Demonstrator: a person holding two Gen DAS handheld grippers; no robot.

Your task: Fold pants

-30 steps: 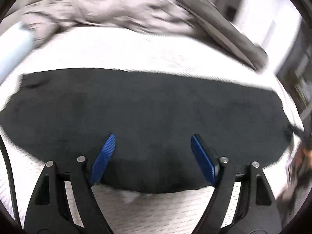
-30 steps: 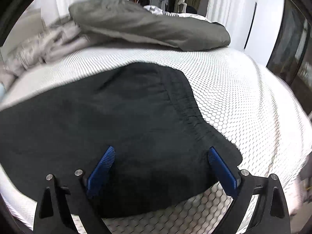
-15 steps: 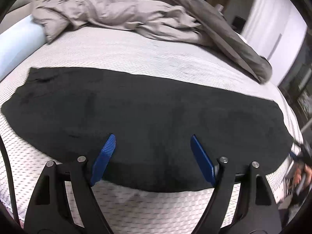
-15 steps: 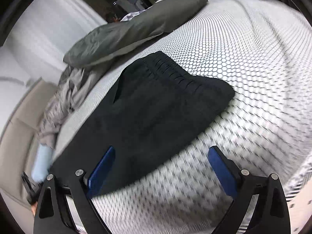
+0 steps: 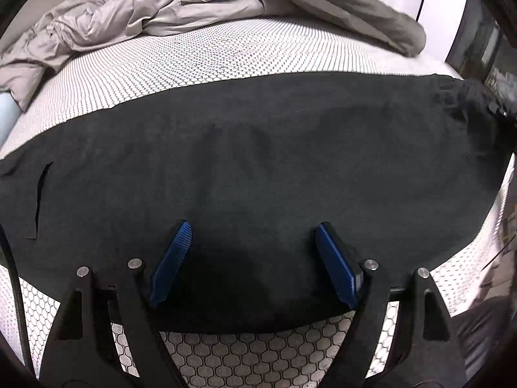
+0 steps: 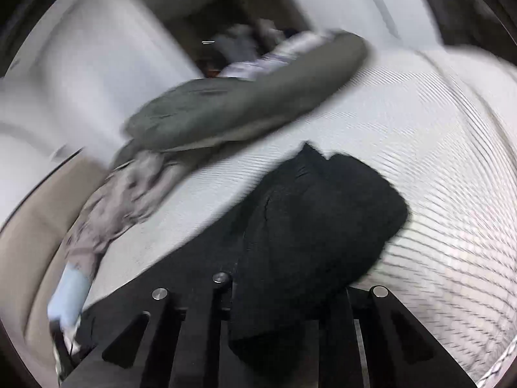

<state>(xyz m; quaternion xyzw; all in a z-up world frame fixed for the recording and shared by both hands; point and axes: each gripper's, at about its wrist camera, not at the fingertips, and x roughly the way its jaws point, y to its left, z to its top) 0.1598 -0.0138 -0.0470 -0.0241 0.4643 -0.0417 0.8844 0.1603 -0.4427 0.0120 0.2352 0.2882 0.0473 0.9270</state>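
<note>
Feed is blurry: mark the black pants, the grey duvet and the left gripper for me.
black pants (image 5: pixel 258 161): left wrist view, middle of the fabric.
grey duvet (image 5: pixel 168 3): left wrist view, crumpled folds.
left gripper (image 5: pixel 252 258): left wrist view, between its fingers.

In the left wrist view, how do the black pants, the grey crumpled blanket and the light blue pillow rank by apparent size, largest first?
1. black pants: they span nearly the whole width, though they are nearest the camera.
2. grey crumpled blanket: a wide band across the top, farther away.
3. light blue pillow: only a sliver at the left edge, mostly cut off.
</note>
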